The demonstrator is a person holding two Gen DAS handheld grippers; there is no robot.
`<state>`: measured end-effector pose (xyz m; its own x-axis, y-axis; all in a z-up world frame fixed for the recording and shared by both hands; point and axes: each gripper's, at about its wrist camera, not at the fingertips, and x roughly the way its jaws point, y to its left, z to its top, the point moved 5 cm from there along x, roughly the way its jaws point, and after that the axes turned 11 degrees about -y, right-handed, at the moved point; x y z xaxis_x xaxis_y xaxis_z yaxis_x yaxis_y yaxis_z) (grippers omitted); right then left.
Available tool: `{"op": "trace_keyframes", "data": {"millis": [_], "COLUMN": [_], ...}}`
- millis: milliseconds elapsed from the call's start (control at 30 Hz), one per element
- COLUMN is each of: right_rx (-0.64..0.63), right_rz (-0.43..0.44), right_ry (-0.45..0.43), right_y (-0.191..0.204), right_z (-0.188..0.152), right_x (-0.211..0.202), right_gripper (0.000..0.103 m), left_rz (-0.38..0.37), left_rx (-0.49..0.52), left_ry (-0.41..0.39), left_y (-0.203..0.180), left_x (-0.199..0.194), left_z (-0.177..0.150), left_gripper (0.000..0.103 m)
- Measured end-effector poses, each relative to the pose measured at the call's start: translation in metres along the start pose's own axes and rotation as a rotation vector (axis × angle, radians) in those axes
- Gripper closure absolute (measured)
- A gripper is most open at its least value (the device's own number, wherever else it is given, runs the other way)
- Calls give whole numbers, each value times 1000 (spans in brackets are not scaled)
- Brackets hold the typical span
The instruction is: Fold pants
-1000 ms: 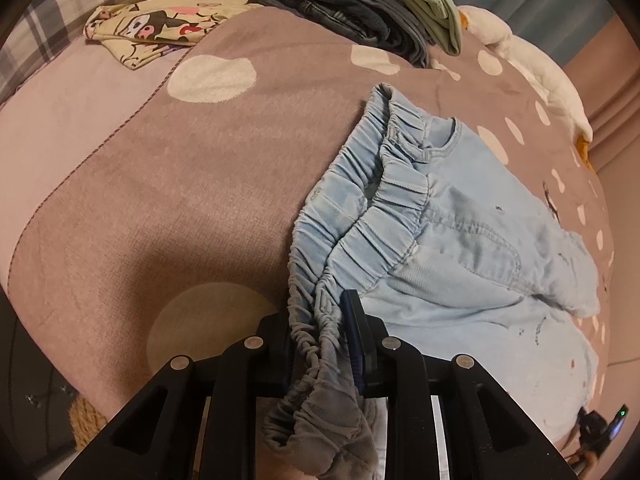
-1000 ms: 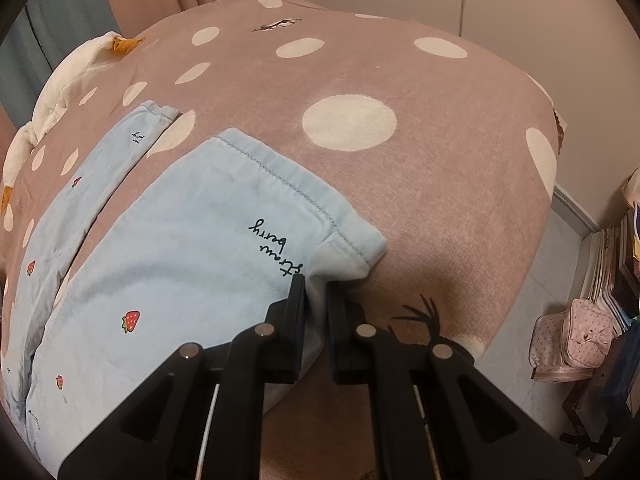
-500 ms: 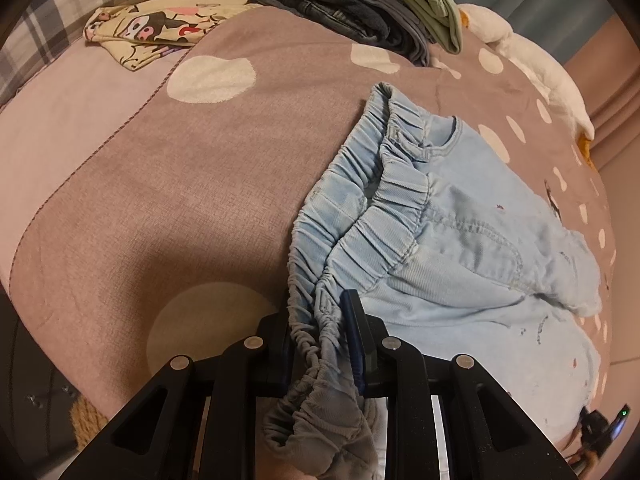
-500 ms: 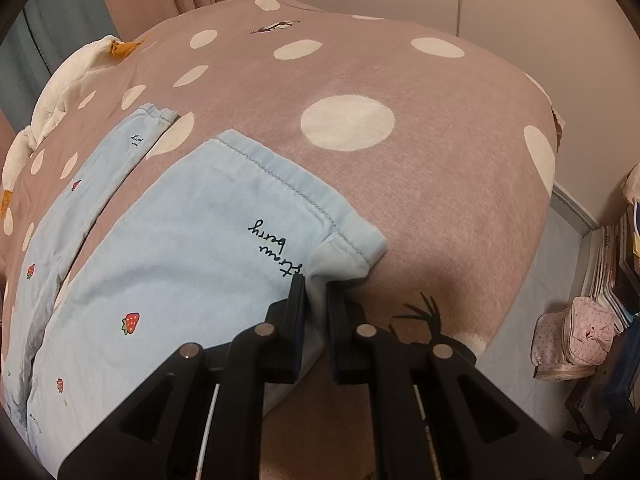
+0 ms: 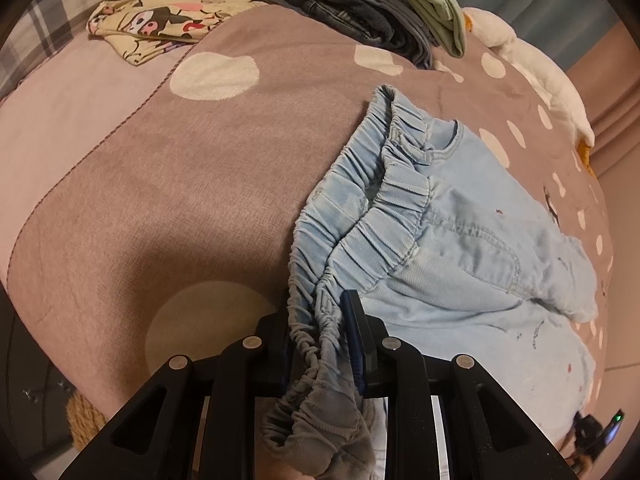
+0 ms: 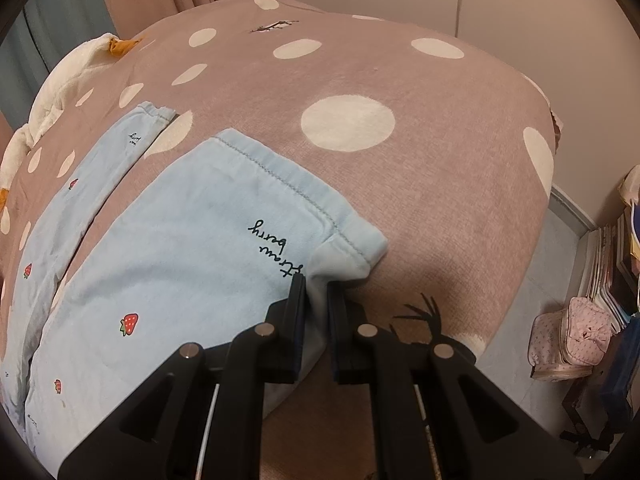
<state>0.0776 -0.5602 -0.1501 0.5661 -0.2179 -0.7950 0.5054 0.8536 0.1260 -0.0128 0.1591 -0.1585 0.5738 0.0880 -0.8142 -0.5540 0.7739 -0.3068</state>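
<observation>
Light blue pants [image 5: 460, 248] with small strawberry prints lie flat on a brown dotted blanket [image 5: 200, 184]. My left gripper [image 5: 318, 312] is shut on the near end of the gathered elastic waistband [image 5: 360, 236], and a bunch of it hangs down between the fingers. In the right wrist view the near pant leg [image 6: 180, 264] lies spread out with black script near its hem. My right gripper [image 6: 316, 284] is shut on that leg's near hem corner [image 6: 352, 252]. The other leg [image 6: 100, 176] lies further left.
A stack of folded clothes [image 5: 380, 8] and a yellow cartoon-print cloth [image 5: 160, 24] sit at the far end of the bed. A white plush [image 6: 52, 96] lies along the far side. Right of the bed are a pink pouch [image 6: 568, 340] and books [image 6: 608, 272] on the floor.
</observation>
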Motion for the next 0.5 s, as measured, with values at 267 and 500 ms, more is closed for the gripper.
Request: {"op": "trace_keyframes", "data": {"millis": [267,500], "right_rx": [107,11], "right_rz": [96,174], "right_ry": [-1,-74], "right_y": [-1,45], "right_z": [8,31], "right_x": [-22,-68], "right_gripper": [39,21], "left_rz": [45,-47], "left_rx": [42,94], "left_ry": [-50,-240], "left_y": [-14,-53], "left_x": [-36,-94], "left_z": [-1,15], "left_gripper": [33,12]}}
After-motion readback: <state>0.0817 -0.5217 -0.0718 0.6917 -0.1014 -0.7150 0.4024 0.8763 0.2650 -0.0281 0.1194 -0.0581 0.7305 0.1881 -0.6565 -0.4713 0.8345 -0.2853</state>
